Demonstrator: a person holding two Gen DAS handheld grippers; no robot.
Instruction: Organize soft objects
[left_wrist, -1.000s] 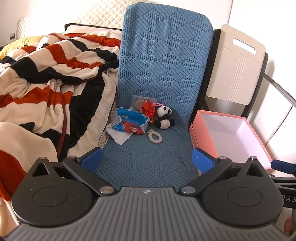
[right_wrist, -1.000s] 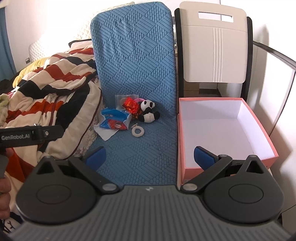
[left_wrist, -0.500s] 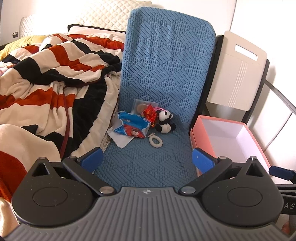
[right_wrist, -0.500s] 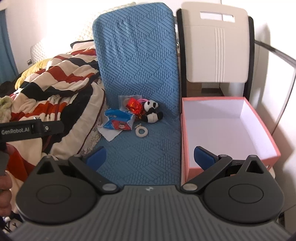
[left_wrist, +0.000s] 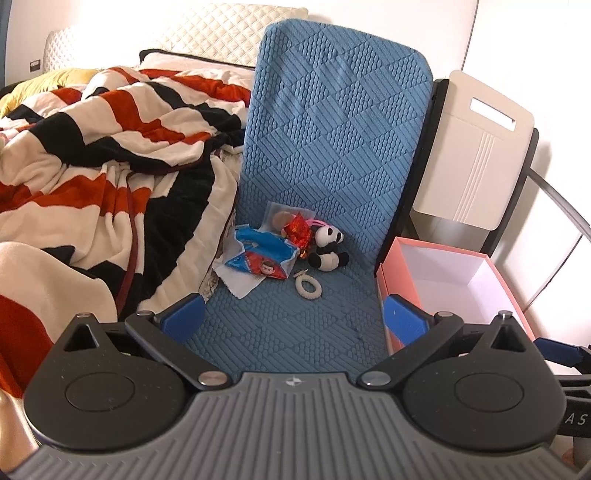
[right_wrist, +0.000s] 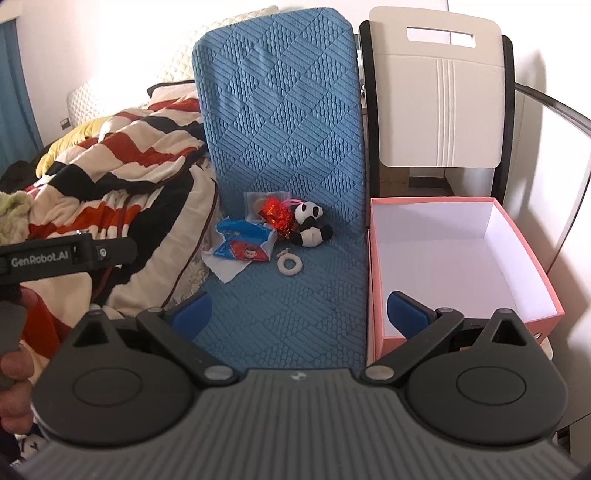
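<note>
A small pile lies at the back of a blue quilted seat (left_wrist: 288, 332): a panda plush (left_wrist: 327, 248) (right_wrist: 309, 225), a red foil packet (left_wrist: 298, 230) (right_wrist: 275, 213), a blue snack bag (left_wrist: 260, 254) (right_wrist: 243, 245) on a white cloth (left_wrist: 240, 282), a clear pouch (left_wrist: 279, 216), and a white fuzzy ring (left_wrist: 308, 285) (right_wrist: 289, 265). An empty pink box (left_wrist: 400, 266) (right_wrist: 465, 325) stands to the right of the seat. My left gripper (left_wrist: 293, 319) and right gripper (right_wrist: 301, 310) are both open and empty, well short of the pile.
A striped red, black and cream blanket (left_wrist: 92, 158) covers the bed on the left. The blue seat back (left_wrist: 332, 129) rises behind the pile. A white folded chair (right_wrist: 439, 92) stands behind the box. The left gripper's body (right_wrist: 62, 254) shows at the left of the right wrist view.
Both grippers have drawn back and risen slightly, so the pile looks smaller and lower in view. Nothing was grasped and the objects have not moved.
</note>
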